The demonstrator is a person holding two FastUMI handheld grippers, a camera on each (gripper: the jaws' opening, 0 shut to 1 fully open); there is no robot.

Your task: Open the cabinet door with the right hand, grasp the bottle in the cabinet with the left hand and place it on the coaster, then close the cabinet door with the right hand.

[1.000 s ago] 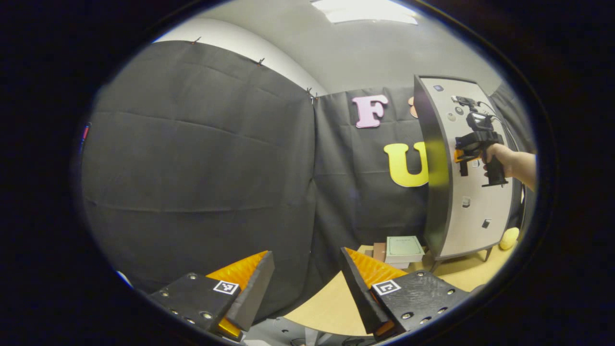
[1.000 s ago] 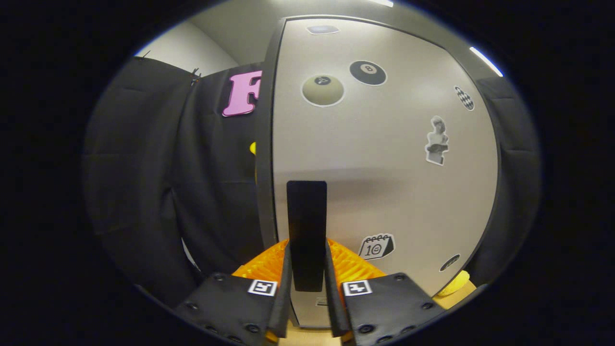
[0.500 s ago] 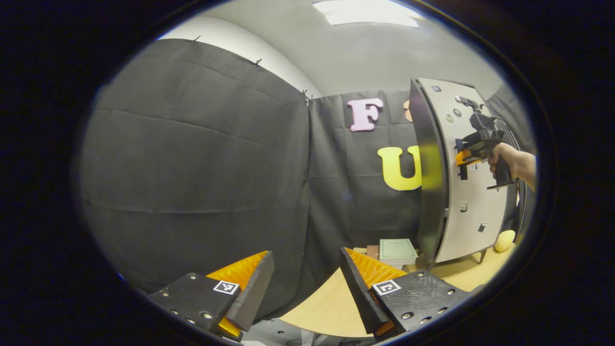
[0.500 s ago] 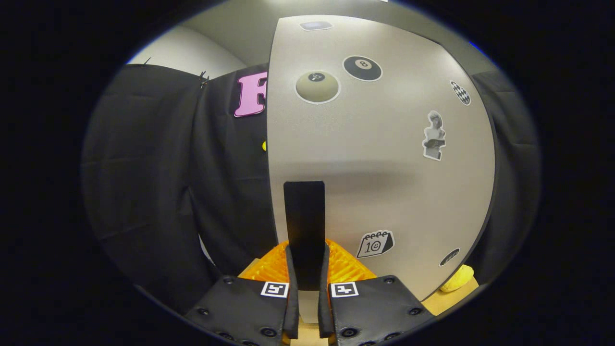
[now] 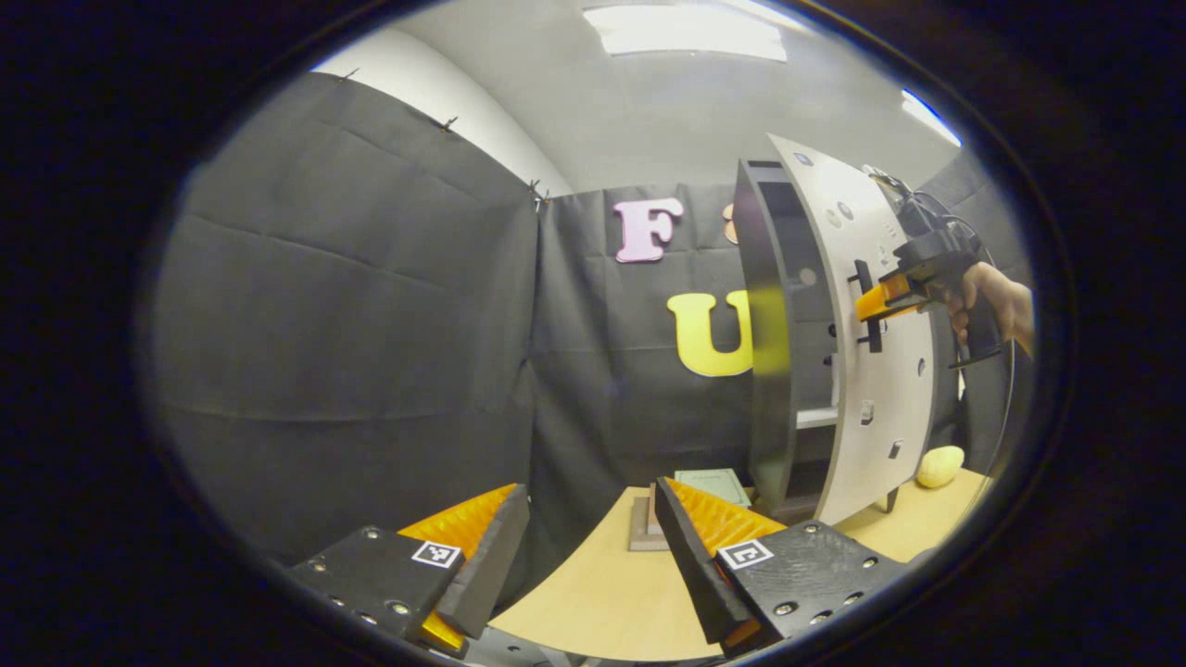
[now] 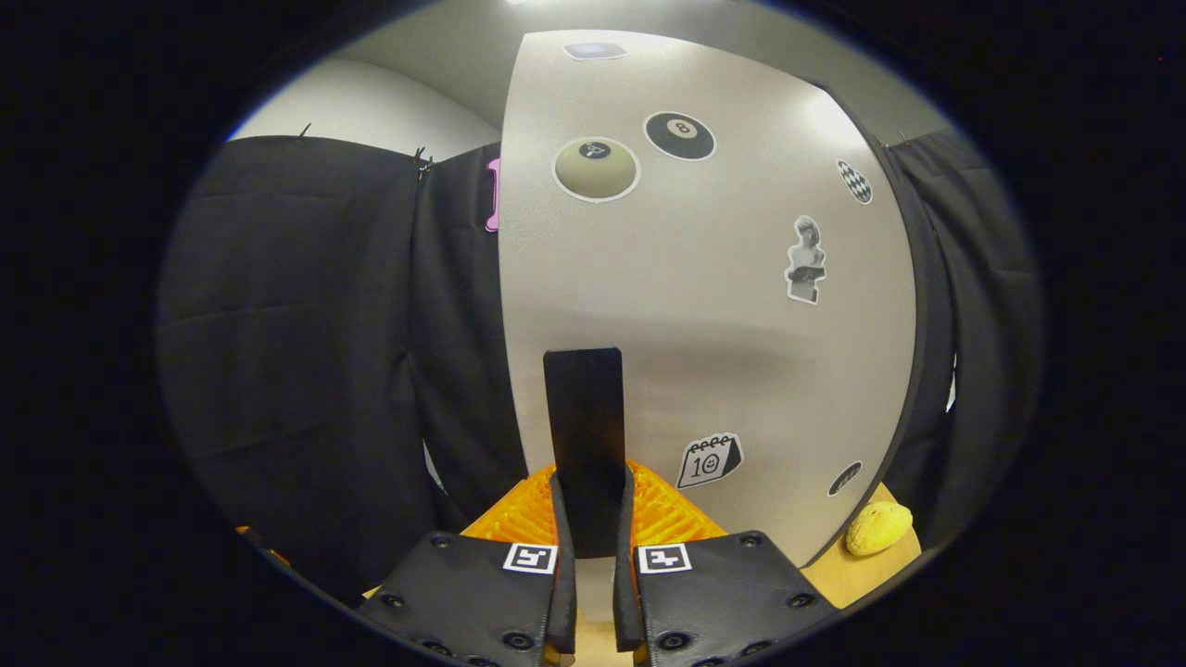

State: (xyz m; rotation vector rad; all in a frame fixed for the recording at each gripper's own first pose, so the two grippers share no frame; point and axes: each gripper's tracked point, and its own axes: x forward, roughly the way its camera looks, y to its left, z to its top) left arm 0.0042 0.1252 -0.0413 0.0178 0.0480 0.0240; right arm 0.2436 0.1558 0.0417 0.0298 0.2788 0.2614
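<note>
Your cabinet stands on the wooden table, its interior partly exposed. The cabinet door is swung partway out and carries several stickers. Your right gripper is clamped on the door's black vertical handle, one finger pressing each side; in the left gripper view you see it at the door front, held by a hand. Your left gripper is released, fingers spread wide above the table edge. A stack of books lies beside the cabinet base. A yellow sponge-like object rests on the table near the door's lower corner. You cannot locate the bottle inside the cabinet.
</note>
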